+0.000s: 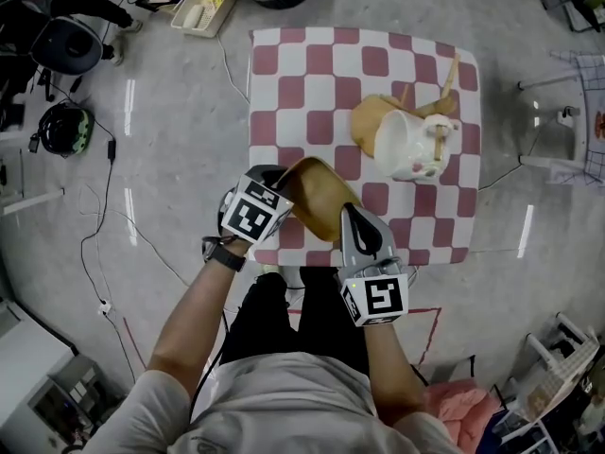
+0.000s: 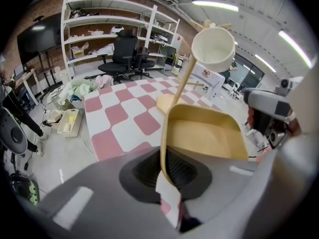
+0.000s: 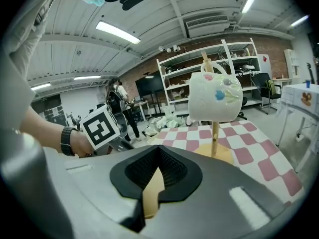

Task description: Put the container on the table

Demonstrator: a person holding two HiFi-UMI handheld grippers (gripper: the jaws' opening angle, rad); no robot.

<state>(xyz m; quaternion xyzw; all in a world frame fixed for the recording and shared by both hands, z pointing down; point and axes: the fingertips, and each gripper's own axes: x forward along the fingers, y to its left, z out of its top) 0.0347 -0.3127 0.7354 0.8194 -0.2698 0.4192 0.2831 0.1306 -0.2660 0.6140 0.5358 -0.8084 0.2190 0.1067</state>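
A tan rectangular container (image 1: pixel 319 197) hangs tilted over the near edge of the red-and-white checkered table (image 1: pixel 284 83). My left gripper (image 1: pixel 276 189) is shut on its left rim, and my right gripper (image 1: pixel 355 223) is shut on its near right rim. In the left gripper view the container (image 2: pixel 207 136) fills the middle, its thin wall pinched between the jaws. In the right gripper view only a tan edge of the container (image 3: pixel 153 190) shows between the jaws.
A white floral mug (image 1: pixel 411 145) hangs on a wooden mug stand (image 1: pixel 373 116) at the table's right; the mug (image 3: pixel 215 97) also shows in the right gripper view. A bin (image 1: pixel 201 6), cables and a helmet (image 1: pixel 64 129) lie on the floor to the left.
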